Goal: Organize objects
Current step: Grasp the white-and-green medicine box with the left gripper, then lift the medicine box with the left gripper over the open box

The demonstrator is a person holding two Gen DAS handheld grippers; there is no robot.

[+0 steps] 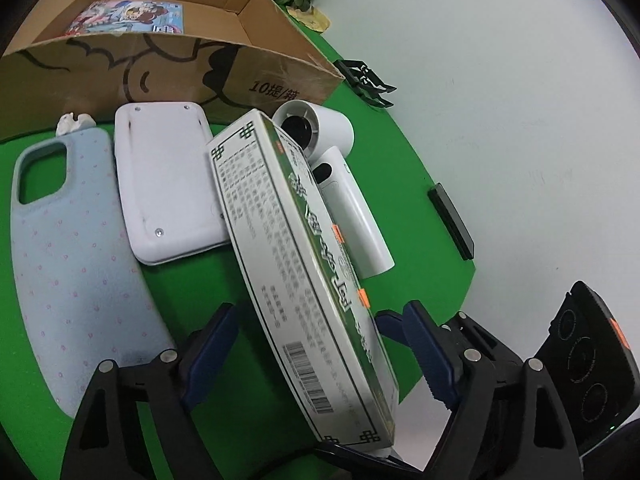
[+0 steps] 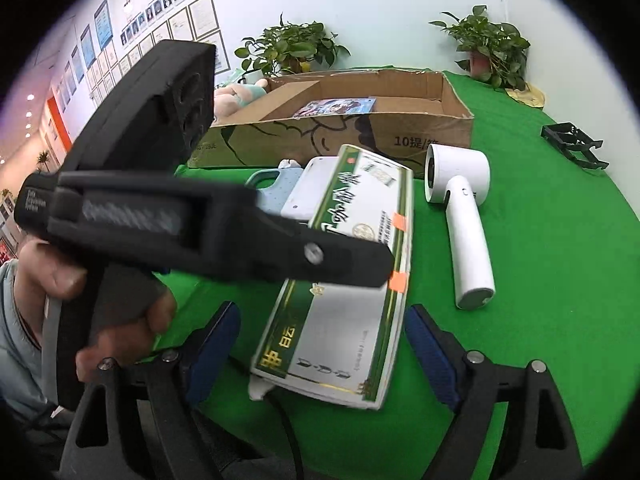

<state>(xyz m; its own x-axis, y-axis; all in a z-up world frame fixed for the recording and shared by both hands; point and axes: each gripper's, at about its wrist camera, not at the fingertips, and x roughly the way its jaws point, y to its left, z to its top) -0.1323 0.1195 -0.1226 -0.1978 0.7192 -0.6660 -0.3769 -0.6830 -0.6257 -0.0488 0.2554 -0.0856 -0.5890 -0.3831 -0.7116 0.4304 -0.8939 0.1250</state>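
A long green-and-white box lies tilted across a white flat device and against a white hand-held fan. My left gripper straddles the box with green cloth showing between the pads and the box, so it is open. In the right wrist view the right gripper flanks the near end of the same box, also open and apart from it. The left gripper, held by a hand, reaches over the box from the left. A pale blue phone case lies at the left.
An open cardboard carton with a colourful picture card inside stands behind the objects on the green cloth. Black clips lie at the right, a black bar near the cloth's edge. Potted plants stand at the back.
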